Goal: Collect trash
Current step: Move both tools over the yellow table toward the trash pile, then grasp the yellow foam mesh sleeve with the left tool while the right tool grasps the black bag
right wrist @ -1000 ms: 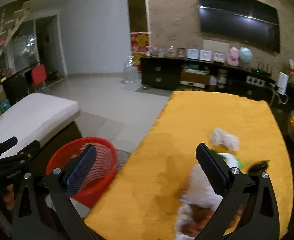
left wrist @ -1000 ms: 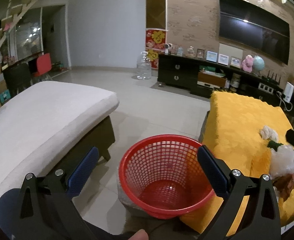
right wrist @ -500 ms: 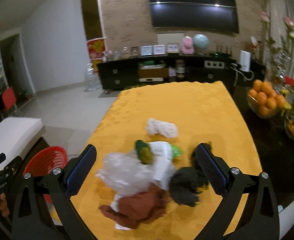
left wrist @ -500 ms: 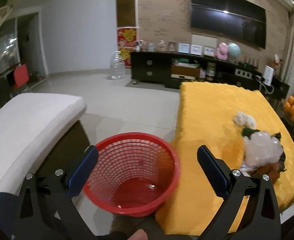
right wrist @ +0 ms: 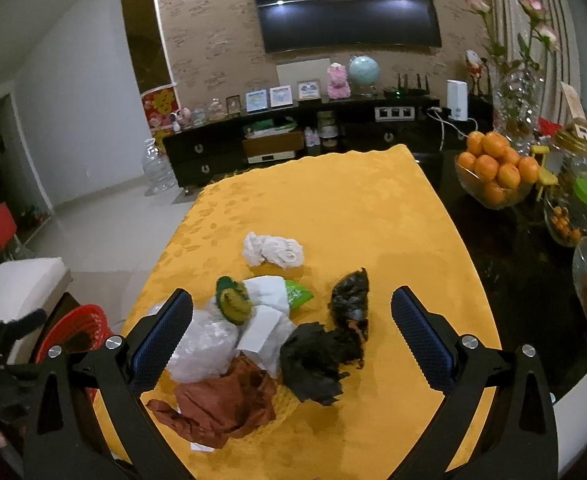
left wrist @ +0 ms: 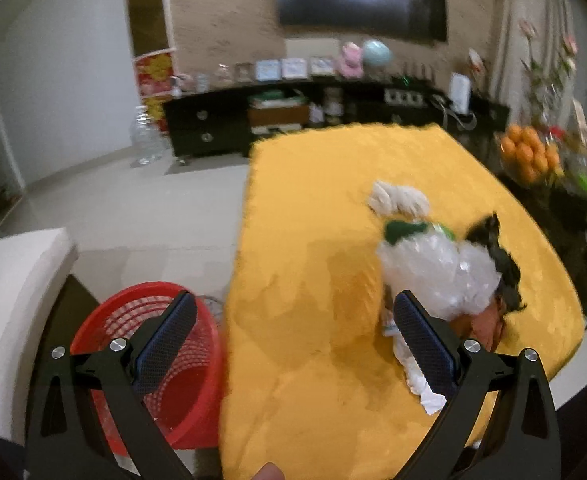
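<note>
My right tongs [right wrist: 291, 334] hang spread wide and empty over the trash pile on the yellow-clothed counter [right wrist: 373, 216]; left tongs [left wrist: 293, 336] equally spread and empty, straddling the counter's left edge with the red basket [left wrist: 197, 420] on the floor just beside it, below counter level. Nearest to me in the right view: a crumpled brown paper [right wrist: 229, 400] at the front, touching the clear plastic bag [right wrist: 205, 344] and the black crumpled wrapper [right wrist: 313, 364]. Just behind, a white paper scrap [right wrist: 259, 330], a green-lidded thing [right wrist: 233, 300] (cannot tell what it is) and a green packet [right wrist: 299, 292], plus a darker twisted wrapper [right wrist: 351, 300]. Further back, apart from the heap, a white tissue wad [right wrist: 273, 250]. Nothing looks binned yet, basket seems empty. To do the pick well I'd take one item at a time, starting with the brown paper or black wrapper since they sit between the right tongs already, drop straight down, pinch the bulk not a loose flap, avoid snagging the cloth. Far right, bowl of oranges [right wrist: 493, 172] stays out of it.
</note>
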